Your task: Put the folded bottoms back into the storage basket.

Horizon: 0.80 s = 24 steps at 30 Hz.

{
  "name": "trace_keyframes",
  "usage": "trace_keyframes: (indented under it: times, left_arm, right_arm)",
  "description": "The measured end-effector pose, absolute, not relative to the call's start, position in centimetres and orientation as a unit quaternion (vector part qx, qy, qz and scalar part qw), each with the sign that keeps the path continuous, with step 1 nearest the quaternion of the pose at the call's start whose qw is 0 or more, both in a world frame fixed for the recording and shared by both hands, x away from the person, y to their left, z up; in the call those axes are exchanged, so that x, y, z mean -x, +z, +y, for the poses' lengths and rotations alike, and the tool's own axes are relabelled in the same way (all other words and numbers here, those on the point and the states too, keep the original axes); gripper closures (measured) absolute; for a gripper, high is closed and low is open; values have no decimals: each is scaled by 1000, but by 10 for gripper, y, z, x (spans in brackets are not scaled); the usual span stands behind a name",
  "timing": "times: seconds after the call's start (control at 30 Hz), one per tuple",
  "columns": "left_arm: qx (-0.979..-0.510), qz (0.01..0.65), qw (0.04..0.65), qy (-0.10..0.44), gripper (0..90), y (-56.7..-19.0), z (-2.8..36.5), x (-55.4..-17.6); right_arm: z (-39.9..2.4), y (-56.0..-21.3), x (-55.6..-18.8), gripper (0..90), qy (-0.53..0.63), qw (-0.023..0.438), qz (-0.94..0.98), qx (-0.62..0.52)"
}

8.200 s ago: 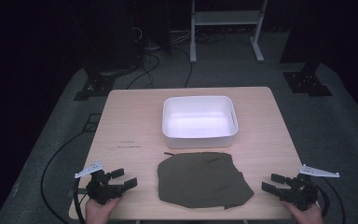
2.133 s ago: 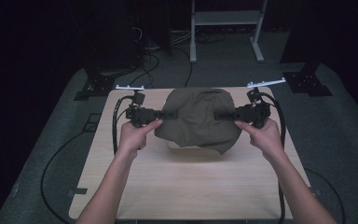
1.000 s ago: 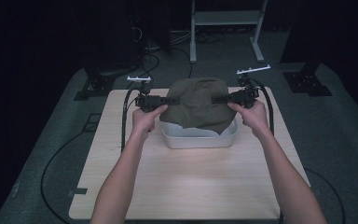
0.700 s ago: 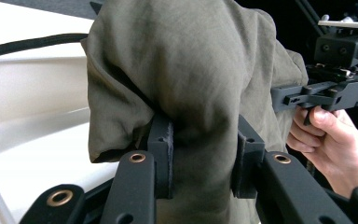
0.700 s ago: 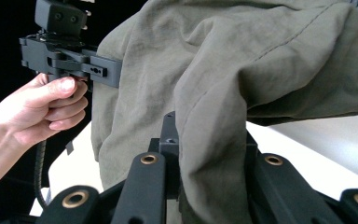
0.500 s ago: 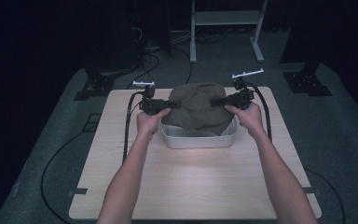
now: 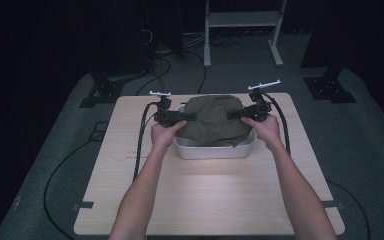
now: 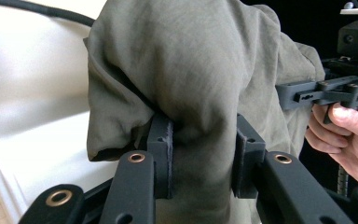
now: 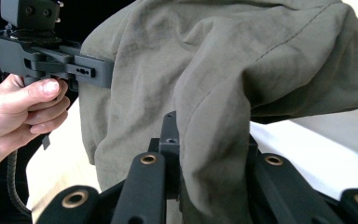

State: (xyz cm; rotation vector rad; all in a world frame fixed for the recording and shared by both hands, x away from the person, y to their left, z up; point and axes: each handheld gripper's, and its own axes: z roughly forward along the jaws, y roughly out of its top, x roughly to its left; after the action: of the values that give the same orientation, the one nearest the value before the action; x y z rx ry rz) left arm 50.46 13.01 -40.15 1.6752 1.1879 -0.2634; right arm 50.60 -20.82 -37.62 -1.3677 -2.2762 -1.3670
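L gripper [image 7: 180,118] clamped on the left edge of the olive cloth [image 7: 215,120]; R gripper [image 7: 246,113] clamped on its right edge. Both jaw pairs narrow, w/ a fold of fabric pinched between them: clear in left gripper view, where cloth [image 8: 200,88] bunches between the pads [image 8: 161,154], and in right gripper view, where cloth [image 9: 223,93] drapes over and between the jaws. Cloth is held up, stretched between the two grippers, directly over the white tub [image 7: 215,149]; its lower part sags into the tub, top edge above the rim. Can't tell if it touches the tub floor. Tub sits at far-centre of the wooden table [image 7: 205,200]. Both forearms come in from the bottom of high view, hands on the gripper handles either side of the tub. Left gripper view also has the other hand [image 8: 349,140] w/ its gripper at right; right gripper view has the opposite hand [image 9: 18,116] at left. Cables [image 7: 141,140] trail from the grippers across the table.
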Motion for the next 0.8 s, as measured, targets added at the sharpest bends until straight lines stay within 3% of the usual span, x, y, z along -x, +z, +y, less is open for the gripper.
trace_keyframes:
  times: [0.67, 0.8]
  left_arm:
    - [-731, 503, 453, -84, 639, -416, 122, -505]
    - [-740, 505, 441, -55, 612, -414, 120, -503]
  right_arm:
    - [-202, -404, -511, 711, -416, 83, -775, 468]
    - [-200, -404, -509, 676, -399, 70, -786, 466]
